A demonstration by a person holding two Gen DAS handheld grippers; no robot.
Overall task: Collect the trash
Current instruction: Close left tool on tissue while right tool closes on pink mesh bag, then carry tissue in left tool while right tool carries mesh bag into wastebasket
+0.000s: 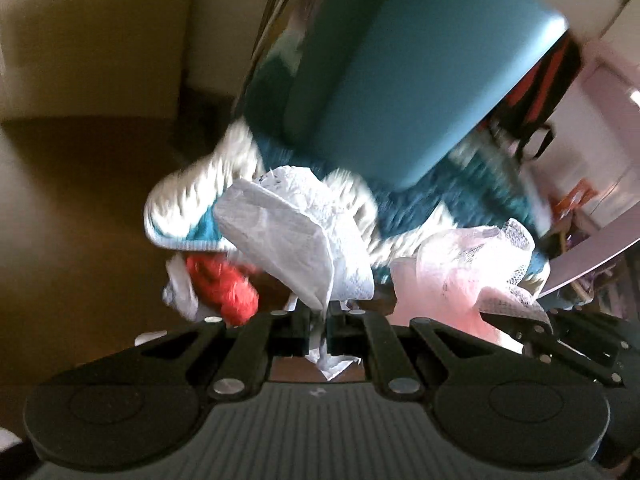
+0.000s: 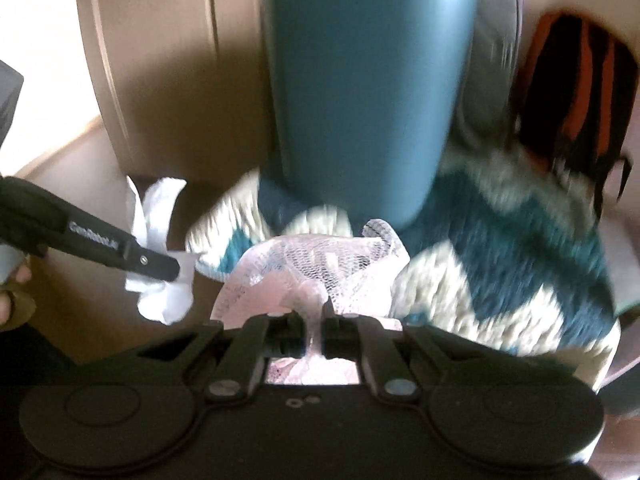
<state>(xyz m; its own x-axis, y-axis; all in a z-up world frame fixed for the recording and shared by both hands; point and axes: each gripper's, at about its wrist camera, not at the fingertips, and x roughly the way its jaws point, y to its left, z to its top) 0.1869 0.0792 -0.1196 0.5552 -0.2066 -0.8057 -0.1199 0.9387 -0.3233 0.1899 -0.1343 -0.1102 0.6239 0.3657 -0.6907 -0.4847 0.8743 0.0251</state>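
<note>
My left gripper [image 1: 319, 322] is shut on a crumpled white tissue [image 1: 288, 236], held up in front of the camera. It also shows at the left of the right wrist view [image 2: 176, 270] with the tissue [image 2: 158, 216] in it. My right gripper [image 2: 314, 324] is shut on a crumpled pinkish net-patterned wrapper [image 2: 320, 264]; the wrapper also shows at the right of the left wrist view [image 1: 460, 264]. A red crumpled piece [image 1: 224, 284] lies on the floor by the rug's edge, below the tissue. A teal trash bin [image 2: 360, 92] stands upright just ahead, on the rug.
A teal and cream zigzag rug [image 2: 500, 248] covers the floor under the bin. A tan cabinet or door [image 2: 160, 60] stands to the left. A black and orange backpack [image 2: 580, 92] leans at the right. The view is motion-blurred.
</note>
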